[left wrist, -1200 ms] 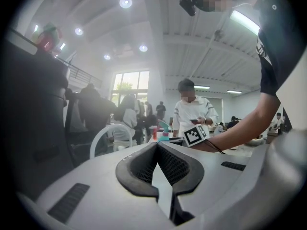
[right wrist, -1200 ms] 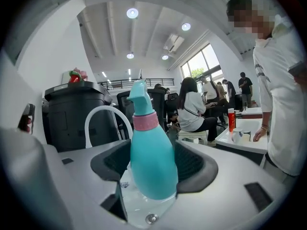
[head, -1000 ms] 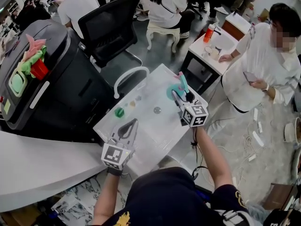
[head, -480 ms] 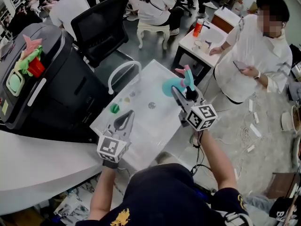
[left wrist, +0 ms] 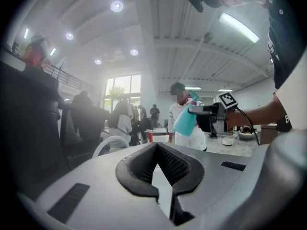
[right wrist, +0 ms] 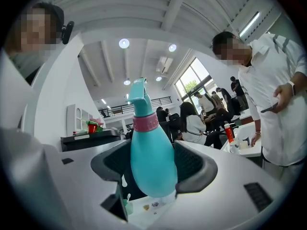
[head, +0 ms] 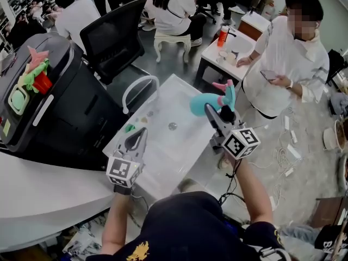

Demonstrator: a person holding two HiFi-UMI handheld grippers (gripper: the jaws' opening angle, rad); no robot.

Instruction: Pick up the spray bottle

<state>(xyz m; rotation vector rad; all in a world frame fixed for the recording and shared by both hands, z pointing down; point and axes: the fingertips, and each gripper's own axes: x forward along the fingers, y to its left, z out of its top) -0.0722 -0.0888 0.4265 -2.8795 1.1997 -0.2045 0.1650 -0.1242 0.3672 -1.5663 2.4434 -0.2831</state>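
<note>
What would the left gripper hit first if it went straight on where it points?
Probably nothing close. The left gripper points roughly level over the table. The white hoop sits just left of its line; depth is unclear, so it might clip that.

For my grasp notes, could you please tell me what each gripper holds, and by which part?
Right gripper: teal spray bottle, jaws around its wide lower body. Left gripper: nothing, jaws shut.

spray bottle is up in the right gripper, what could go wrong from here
The right gripper holds the spray bottle by its rounded, tapering body, so it might slip or tilt. In the head view it hangs near the edge of the white table, so a drop could reach the floor.
</note>
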